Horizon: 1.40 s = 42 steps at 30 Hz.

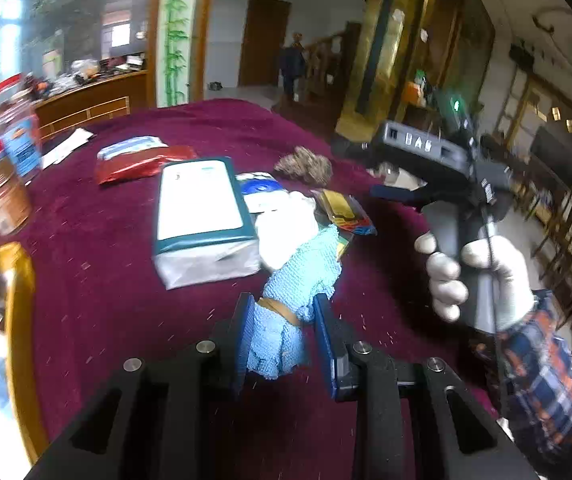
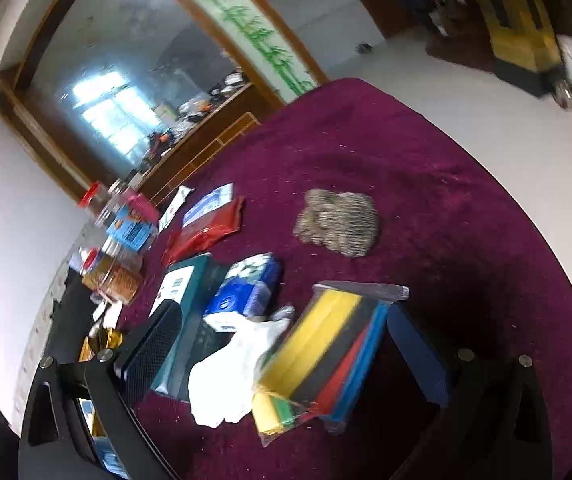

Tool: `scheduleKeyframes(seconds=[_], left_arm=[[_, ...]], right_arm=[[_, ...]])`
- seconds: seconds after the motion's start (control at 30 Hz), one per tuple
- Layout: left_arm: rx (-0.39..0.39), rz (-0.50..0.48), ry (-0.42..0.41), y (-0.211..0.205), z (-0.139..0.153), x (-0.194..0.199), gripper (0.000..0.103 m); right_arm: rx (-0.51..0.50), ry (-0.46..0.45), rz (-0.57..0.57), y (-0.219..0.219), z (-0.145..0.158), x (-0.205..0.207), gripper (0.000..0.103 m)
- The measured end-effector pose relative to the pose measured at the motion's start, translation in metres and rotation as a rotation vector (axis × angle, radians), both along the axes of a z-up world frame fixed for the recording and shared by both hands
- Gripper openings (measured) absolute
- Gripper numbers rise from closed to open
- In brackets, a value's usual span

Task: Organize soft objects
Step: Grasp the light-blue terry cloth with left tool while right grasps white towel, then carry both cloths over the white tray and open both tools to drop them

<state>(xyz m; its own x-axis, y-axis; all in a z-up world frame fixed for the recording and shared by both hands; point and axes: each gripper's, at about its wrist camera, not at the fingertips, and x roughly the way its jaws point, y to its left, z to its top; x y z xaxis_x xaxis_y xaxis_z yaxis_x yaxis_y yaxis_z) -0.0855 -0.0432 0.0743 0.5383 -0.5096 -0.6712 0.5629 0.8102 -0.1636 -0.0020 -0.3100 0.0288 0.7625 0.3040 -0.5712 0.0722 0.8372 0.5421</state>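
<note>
Pinching the blue cloth (image 1: 286,304), the left gripper (image 1: 283,338) has begun; the right gripper (image 2: 281,360) gapes empty, leaving the worktop (image 2: 446,200) cluttered.

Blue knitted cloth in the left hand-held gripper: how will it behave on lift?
The blue knitted cloth will probably flop: its free end drapes loosely on the tablecloth. The tan band bunches it, so it should stay together. It is likely light and grippy, given the nubby texture between the left hand-held gripper pads.

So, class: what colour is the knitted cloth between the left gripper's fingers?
Light blue cloth, clearest in the left wrist view.
</note>
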Motion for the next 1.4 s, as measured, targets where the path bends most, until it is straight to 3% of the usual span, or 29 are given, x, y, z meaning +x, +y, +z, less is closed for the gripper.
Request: scheduleKeyframes(seconds=[0.1,0.27,0.33,0.4,0.5,0.83,0.93,1.0,1.2,1.4], left_arm=[[-0.056,0.046,0.016,0.031,0.007,-0.011,0.030],[-0.096,0.117,0.027,0.068,0.012,-0.024,0.030],[-0.106,0.137,0.028,0.075,0.012,-0.028,0.030],[-0.123,0.153,0.033,0.083,0.012,-0.029,0.030],[-0.143,0.169,0.042,0.093,0.012,-0.030,0.030],[-0.189,0.237,-0.004,0.133,0.023,-0.050,0.030],[-0.230,0.286,-0.021,0.158,0.026,-0.059,0.030],[-0.239,0.323,-0.027,0.179,0.026,-0.064,0.030],[-0.264,0.449,-0.046,0.243,0.025,-0.080,0.031],[-0.275,0.605,-0.007,0.305,0.005,-0.084,0.031]], right_arm=[[-0.096,-0.050,0.041,0.022,0.011,-0.005,0.103],[-0.340,-0.081,0.158,0.081,0.013,-0.007,0.102],[-0.398,-0.062,0.219,0.100,0.005,-0.004,0.092],[-0.442,-0.019,0.264,0.111,-0.006,0.002,0.066],[-0.493,0.033,0.287,0.118,-0.018,0.007,0.061],[-0.419,0.060,0.307,0.109,-0.025,0.012,0.061],[-0.436,0.063,0.283,0.108,-0.024,0.010,0.043],[-0.470,0.067,0.275,0.112,-0.023,0.009,0.019],[-0.533,0.067,0.235,0.119,-0.007,-0.009,0.014],[-0.491,-0.009,0.206,0.121,0.037,-0.041,0.014]])
